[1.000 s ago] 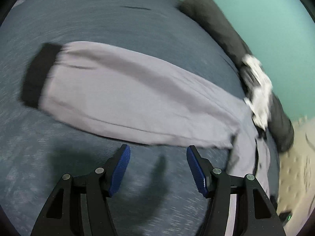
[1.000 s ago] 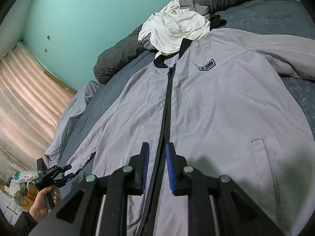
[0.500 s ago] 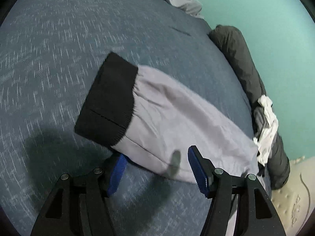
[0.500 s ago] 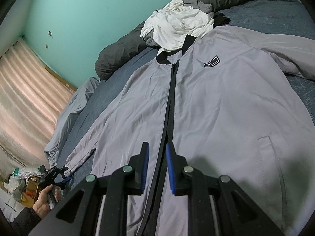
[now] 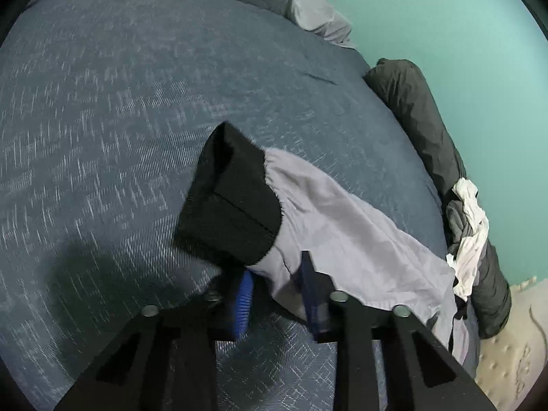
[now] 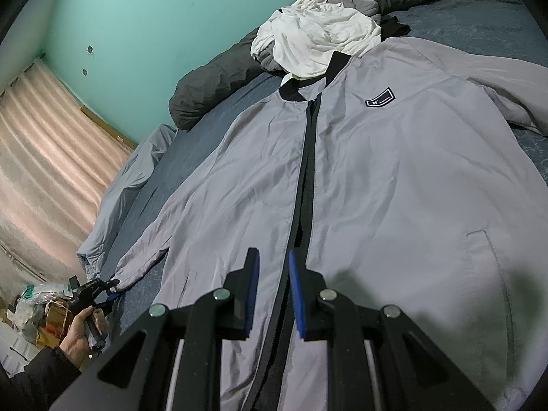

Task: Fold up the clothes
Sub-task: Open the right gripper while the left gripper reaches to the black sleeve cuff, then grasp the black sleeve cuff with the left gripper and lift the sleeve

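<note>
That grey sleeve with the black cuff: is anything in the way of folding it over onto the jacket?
Nothing visible blocks it. The left gripper jaws straddle the sleeve beside its cuff; the jacket front lies flat and bare, with the white clothes only overlapping the collar.

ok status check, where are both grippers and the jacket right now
Left gripper closed on the sleeve by the black cuff. Right gripper open, low over the jacket zipper. White clothes piled at the collar.
</note>
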Demonstrator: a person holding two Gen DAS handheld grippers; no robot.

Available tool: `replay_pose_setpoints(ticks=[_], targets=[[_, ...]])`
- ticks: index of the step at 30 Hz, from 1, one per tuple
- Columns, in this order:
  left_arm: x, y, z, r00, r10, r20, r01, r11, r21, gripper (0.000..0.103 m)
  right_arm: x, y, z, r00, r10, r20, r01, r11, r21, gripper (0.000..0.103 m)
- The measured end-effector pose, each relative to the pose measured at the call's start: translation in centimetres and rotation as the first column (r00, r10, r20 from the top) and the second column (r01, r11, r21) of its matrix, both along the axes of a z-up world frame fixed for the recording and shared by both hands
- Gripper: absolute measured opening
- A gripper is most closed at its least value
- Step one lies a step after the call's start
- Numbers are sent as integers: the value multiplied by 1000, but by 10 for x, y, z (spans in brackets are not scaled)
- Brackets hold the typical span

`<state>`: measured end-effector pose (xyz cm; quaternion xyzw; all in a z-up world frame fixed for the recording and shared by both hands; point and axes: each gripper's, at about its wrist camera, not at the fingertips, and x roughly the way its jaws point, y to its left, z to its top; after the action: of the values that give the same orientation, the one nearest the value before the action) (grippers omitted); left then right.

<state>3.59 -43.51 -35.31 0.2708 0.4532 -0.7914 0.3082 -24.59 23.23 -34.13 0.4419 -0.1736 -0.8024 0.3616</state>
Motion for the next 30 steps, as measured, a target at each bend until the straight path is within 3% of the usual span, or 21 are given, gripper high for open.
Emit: replay_pose_setpoints(ticks=[3, 8, 15, 20, 24, 27, 30], targets=[[-8, -6, 25, 1000, -27, 7, 27, 997, -67, 12, 1, -1, 0, 1000, 1, 0, -1, 1000, 2, 17], [-33, -25, 74, 998, -59, 8, 59, 986, -158, 9, 0, -3, -2, 1000, 11, 1, -11, 1000, 8, 17], [-62, -35, 123, 997, -82, -10, 78, 975, -206, 8, -3, -7, -7, 1000, 28, 8, -28, 999, 20, 17], [-95, -20, 167, 986, -156, -58, 135, 953, -272, 8, -4, -7, -8, 1000, 28, 10, -29, 999, 23, 17], [-130, 13, 216, 961, -253, -115, 204, 922, -329, 7, -4, -4, -6, 1000, 24, 6, -24, 1000, 21, 17], [-161, 48, 253, 929, -341, -145, 271, 892, -363, 6, -4, -1, -4, 1000, 20, 3, -20, 1000, 20, 17], [-201, 94, 284, 882, -445, -154, 358, 846, -396, 5, -5, 3, -3, 1000, 13, 3, -13, 1000, 20, 17]])
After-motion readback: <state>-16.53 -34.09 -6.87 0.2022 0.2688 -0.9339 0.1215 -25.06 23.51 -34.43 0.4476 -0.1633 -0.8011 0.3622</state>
